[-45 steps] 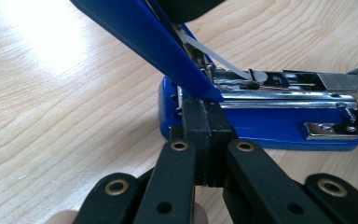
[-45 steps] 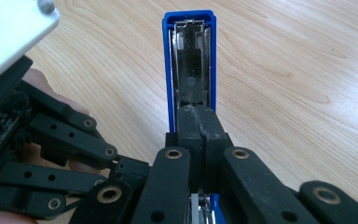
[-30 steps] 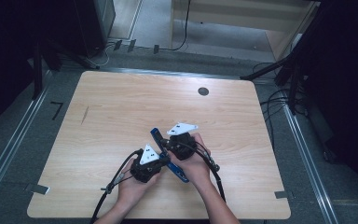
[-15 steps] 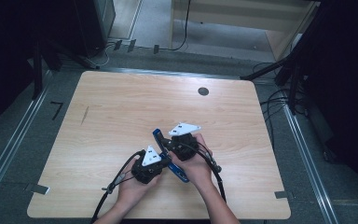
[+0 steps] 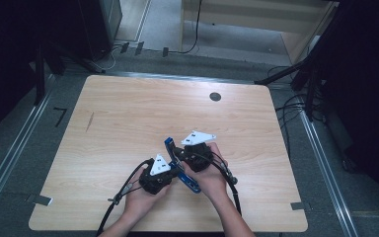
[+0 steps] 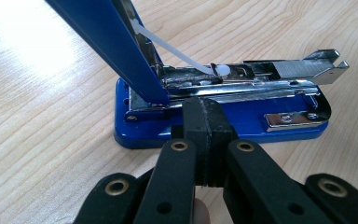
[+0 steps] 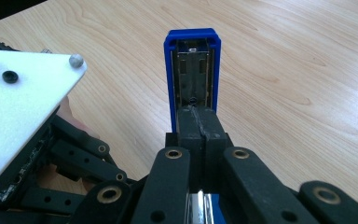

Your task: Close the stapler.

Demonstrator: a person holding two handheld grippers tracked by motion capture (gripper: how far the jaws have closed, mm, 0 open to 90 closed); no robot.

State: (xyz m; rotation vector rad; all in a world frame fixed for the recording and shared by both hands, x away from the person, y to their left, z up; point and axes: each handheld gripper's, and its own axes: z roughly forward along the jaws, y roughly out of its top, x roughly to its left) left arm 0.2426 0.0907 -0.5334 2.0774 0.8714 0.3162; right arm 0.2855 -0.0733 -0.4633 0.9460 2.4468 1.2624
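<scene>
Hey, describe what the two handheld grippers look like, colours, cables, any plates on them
Both the left gripper and the right gripper are black, with flat linked jaw arms pinned by brass-coloured rivets. Each carries a pale three-cornered plate on top, and black cables trail back from them. The forearms are bare, no sleeves.

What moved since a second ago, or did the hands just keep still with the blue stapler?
Nothing visibly changed. The left gripper and right gripper stay with shut jaws at the opened blue stapler, whose lid is swung up, in the same spot near the front of the wooden table.
</scene>
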